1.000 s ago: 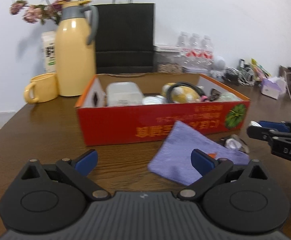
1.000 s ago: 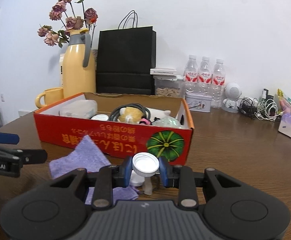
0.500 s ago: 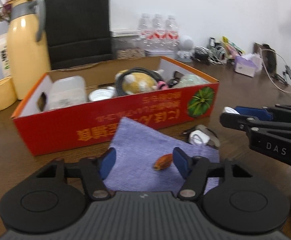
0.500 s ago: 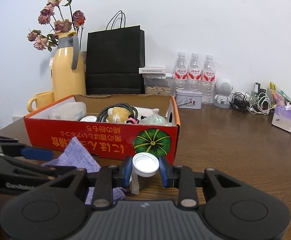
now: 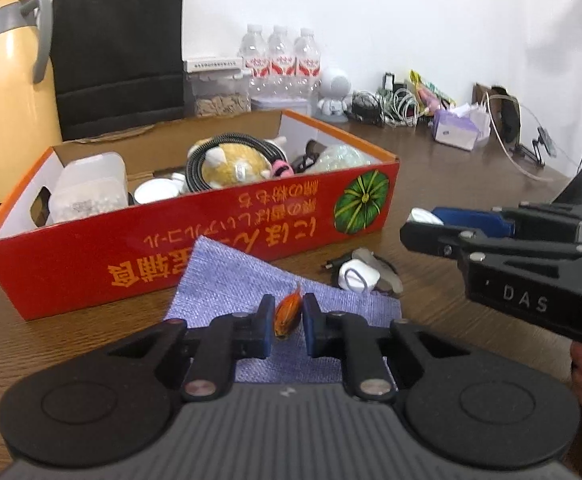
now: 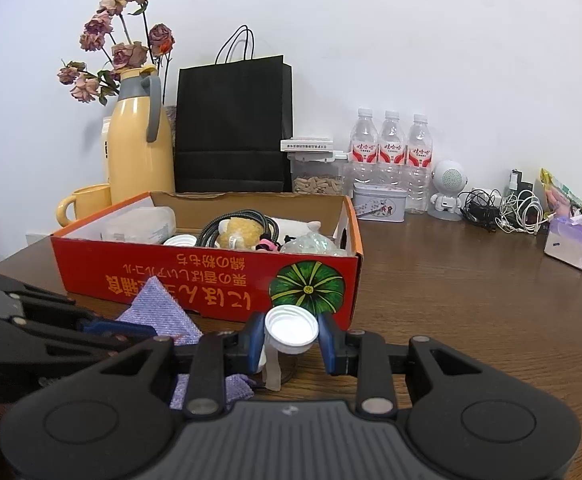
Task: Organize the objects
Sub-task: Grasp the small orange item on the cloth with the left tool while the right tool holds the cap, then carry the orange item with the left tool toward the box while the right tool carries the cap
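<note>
On the purple cloth [image 5: 227, 292] in front of the red cardboard box [image 5: 211, 240] lies a small orange object [image 5: 289, 316]. My left gripper [image 5: 287, 314] is closing its jaws around it, and the blue pads touch both its sides. My right gripper [image 6: 291, 334] is shut on a white bottle cap [image 6: 291, 326], held above the table near the box's front right corner [image 6: 347, 276]. In the left wrist view that right gripper [image 5: 423, 220] hangs at the right with the cap [image 5: 421, 215] in it. The box holds a plush toy [image 5: 231, 166], a cable and containers.
A white plug with a dark cable [image 5: 357, 276] lies beside the cloth. Behind the box stand a yellow thermos [image 6: 141, 148], a mug [image 6: 85, 202], a black paper bag [image 6: 233, 128], water bottles [image 6: 391, 156], a small robot figure [image 6: 449, 188], tangled cables [image 6: 507, 212] and a tissue pack [image 6: 569, 240].
My left gripper swung right over the purple cloth, dropped a little, and its jaws came in from wide apart to the orange object's sides. The right gripper stayed put with the cap.
</note>
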`<state>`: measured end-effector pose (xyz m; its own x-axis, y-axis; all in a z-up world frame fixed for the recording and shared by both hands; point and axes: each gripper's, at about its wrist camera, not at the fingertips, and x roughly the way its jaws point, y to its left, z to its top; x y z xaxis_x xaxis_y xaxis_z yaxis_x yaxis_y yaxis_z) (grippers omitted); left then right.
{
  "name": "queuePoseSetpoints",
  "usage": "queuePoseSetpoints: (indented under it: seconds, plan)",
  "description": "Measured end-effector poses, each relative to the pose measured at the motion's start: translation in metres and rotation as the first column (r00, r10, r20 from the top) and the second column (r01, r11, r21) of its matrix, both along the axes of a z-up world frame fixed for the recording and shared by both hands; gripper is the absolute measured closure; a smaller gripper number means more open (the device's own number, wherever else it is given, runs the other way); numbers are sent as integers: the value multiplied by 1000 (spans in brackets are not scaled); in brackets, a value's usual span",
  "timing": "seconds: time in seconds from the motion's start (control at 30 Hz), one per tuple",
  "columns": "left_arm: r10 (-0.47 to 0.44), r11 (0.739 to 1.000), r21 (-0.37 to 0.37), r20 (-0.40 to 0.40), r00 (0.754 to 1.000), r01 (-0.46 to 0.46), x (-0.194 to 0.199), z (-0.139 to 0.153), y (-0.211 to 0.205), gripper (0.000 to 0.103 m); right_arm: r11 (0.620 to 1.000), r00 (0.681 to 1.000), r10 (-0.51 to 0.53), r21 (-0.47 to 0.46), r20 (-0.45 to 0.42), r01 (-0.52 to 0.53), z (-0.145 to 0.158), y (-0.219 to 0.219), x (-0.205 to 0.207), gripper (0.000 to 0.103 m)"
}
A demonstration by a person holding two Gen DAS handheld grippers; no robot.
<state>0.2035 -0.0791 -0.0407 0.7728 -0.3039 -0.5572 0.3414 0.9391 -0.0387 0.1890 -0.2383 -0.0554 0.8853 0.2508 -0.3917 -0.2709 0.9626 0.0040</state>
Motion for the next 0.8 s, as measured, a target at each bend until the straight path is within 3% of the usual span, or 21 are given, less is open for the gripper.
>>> queuePoseSetpoints:
  seconds: [0.43,0.63,0.8]
  plan:
    - [76,996,-52,64,995,-73,-8,18,15,88,1000,999,25,-5,21,-25,2,5,-2,75]
    - [137,987,-96,133,982,-125,0,50,28,88,998,994,55,-20,96,-53,32,16,5,75]
    - [216,973,-126,201,955,-194,18,79,39,87,998,986,64,-26,153,-60,58,33,32,75]
